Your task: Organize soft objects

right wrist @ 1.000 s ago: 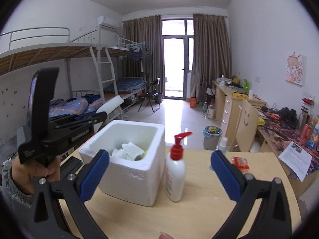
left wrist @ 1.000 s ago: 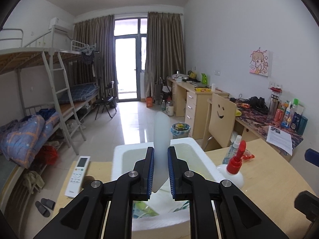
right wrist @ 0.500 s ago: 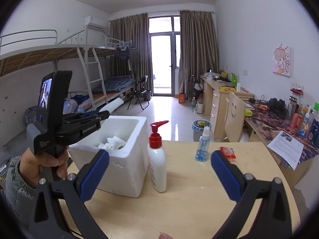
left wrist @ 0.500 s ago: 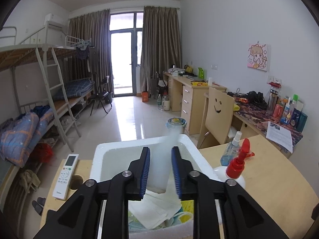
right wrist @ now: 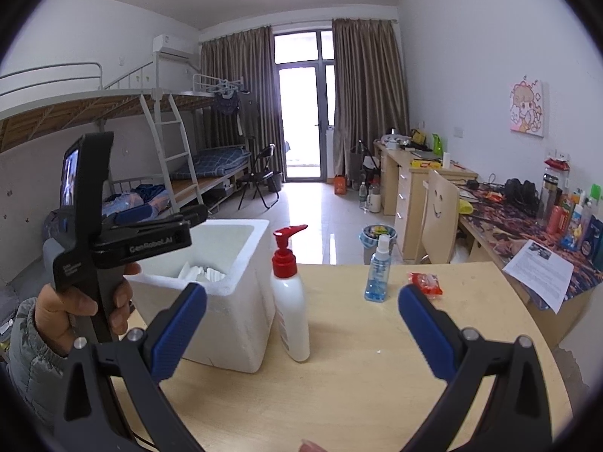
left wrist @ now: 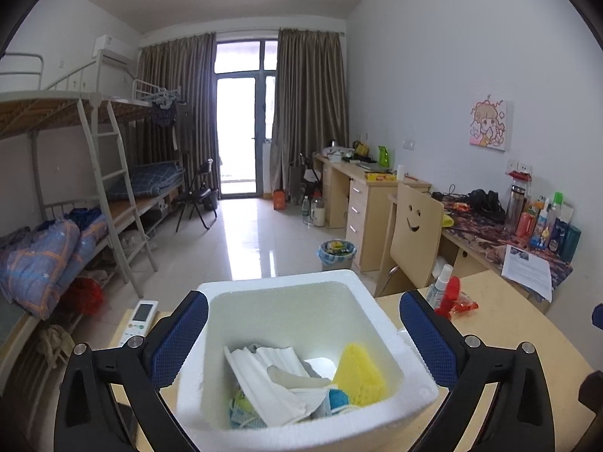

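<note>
A white foam box (left wrist: 380, 327) stands on the round wooden table; it also shows in the right wrist view (right wrist: 241, 301). Inside lie white foam sheets (left wrist: 275, 380), a white foam roll (left wrist: 297, 378), a yellow sponge (left wrist: 358, 373) and blue-yellow soft pieces (left wrist: 241, 410). My left gripper (left wrist: 301, 335) is open and empty, its jaws spread wide above the box; it shows from the side in the right wrist view (right wrist: 166, 218). My right gripper (right wrist: 301, 324) is open and empty above the table, right of the box.
A white pump bottle with a red top (right wrist: 290, 301) stands beside the box. A blue spray bottle (right wrist: 378, 271) and a red packet (right wrist: 426, 282) lie further back. A remote control (left wrist: 139, 318) lies left of the box. Desks and a chair (left wrist: 414, 233) stand behind.
My left gripper has opened wide and the white foam roll it held now lies in the box. My right gripper has shifted to the right along the table, staying open.
</note>
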A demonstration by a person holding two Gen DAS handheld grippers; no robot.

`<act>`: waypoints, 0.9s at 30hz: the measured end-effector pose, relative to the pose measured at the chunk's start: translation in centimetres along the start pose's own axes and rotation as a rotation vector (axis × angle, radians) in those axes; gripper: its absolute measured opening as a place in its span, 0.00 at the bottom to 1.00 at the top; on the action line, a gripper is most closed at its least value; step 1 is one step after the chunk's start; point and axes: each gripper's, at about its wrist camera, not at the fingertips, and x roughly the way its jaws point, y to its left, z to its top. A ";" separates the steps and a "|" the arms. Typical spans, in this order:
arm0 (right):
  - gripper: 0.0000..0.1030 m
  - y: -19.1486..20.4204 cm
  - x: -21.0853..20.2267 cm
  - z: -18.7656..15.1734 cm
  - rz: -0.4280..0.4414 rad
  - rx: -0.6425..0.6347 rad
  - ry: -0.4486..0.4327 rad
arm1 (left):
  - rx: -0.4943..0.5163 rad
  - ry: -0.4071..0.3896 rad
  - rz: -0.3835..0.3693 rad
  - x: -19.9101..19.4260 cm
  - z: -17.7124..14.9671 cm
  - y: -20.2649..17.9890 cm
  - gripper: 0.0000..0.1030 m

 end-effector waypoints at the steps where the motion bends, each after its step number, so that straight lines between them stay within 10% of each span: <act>1: 1.00 0.0 -0.3 0.0 0.003 0.002 -0.007 | 0.001 -0.004 0.008 -0.5 0.0 0.0 0.99; 27: 1.00 4.1 -12.1 -3.5 0.040 -0.062 -0.145 | 0.005 -0.138 0.121 -17.6 -4.5 -1.1 0.99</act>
